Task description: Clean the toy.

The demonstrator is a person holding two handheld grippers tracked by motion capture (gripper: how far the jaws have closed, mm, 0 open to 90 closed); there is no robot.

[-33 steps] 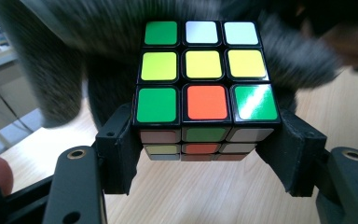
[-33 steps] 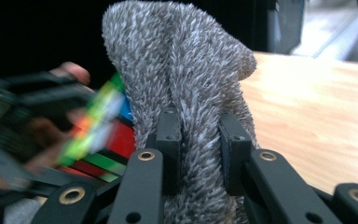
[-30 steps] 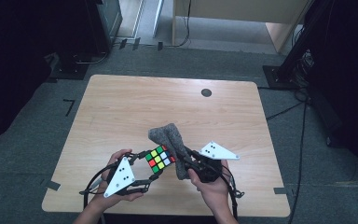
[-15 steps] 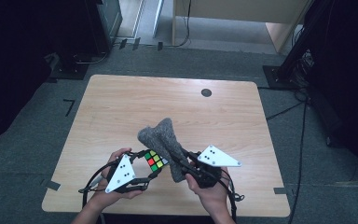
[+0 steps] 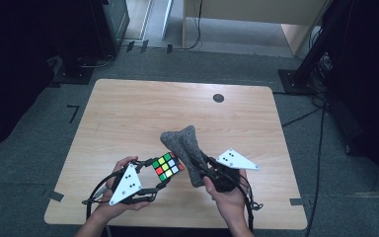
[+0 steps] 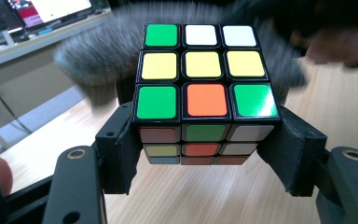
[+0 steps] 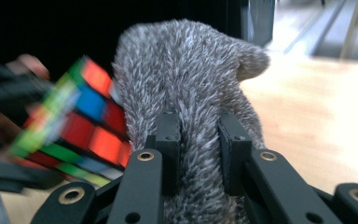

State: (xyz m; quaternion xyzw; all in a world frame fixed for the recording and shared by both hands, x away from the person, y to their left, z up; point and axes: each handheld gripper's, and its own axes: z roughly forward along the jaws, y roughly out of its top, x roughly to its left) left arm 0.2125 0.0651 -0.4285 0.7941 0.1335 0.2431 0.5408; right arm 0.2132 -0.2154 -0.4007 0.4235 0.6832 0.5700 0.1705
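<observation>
Left claw (image 6: pixel 205 154) clamps the puzzle cube (image 6: pixel 205 88); right claw (image 7: pixel 200 154) pinches the grey fuzzy cloth (image 7: pixel 186 70) against it, above the worktop (image 5: pixel 128 113).

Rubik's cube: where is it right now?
In the high view the Rubik's cube sits clamped in the left claw above the table's near edge, touching the grey fuzzy cloth held by the right claw.
</observation>
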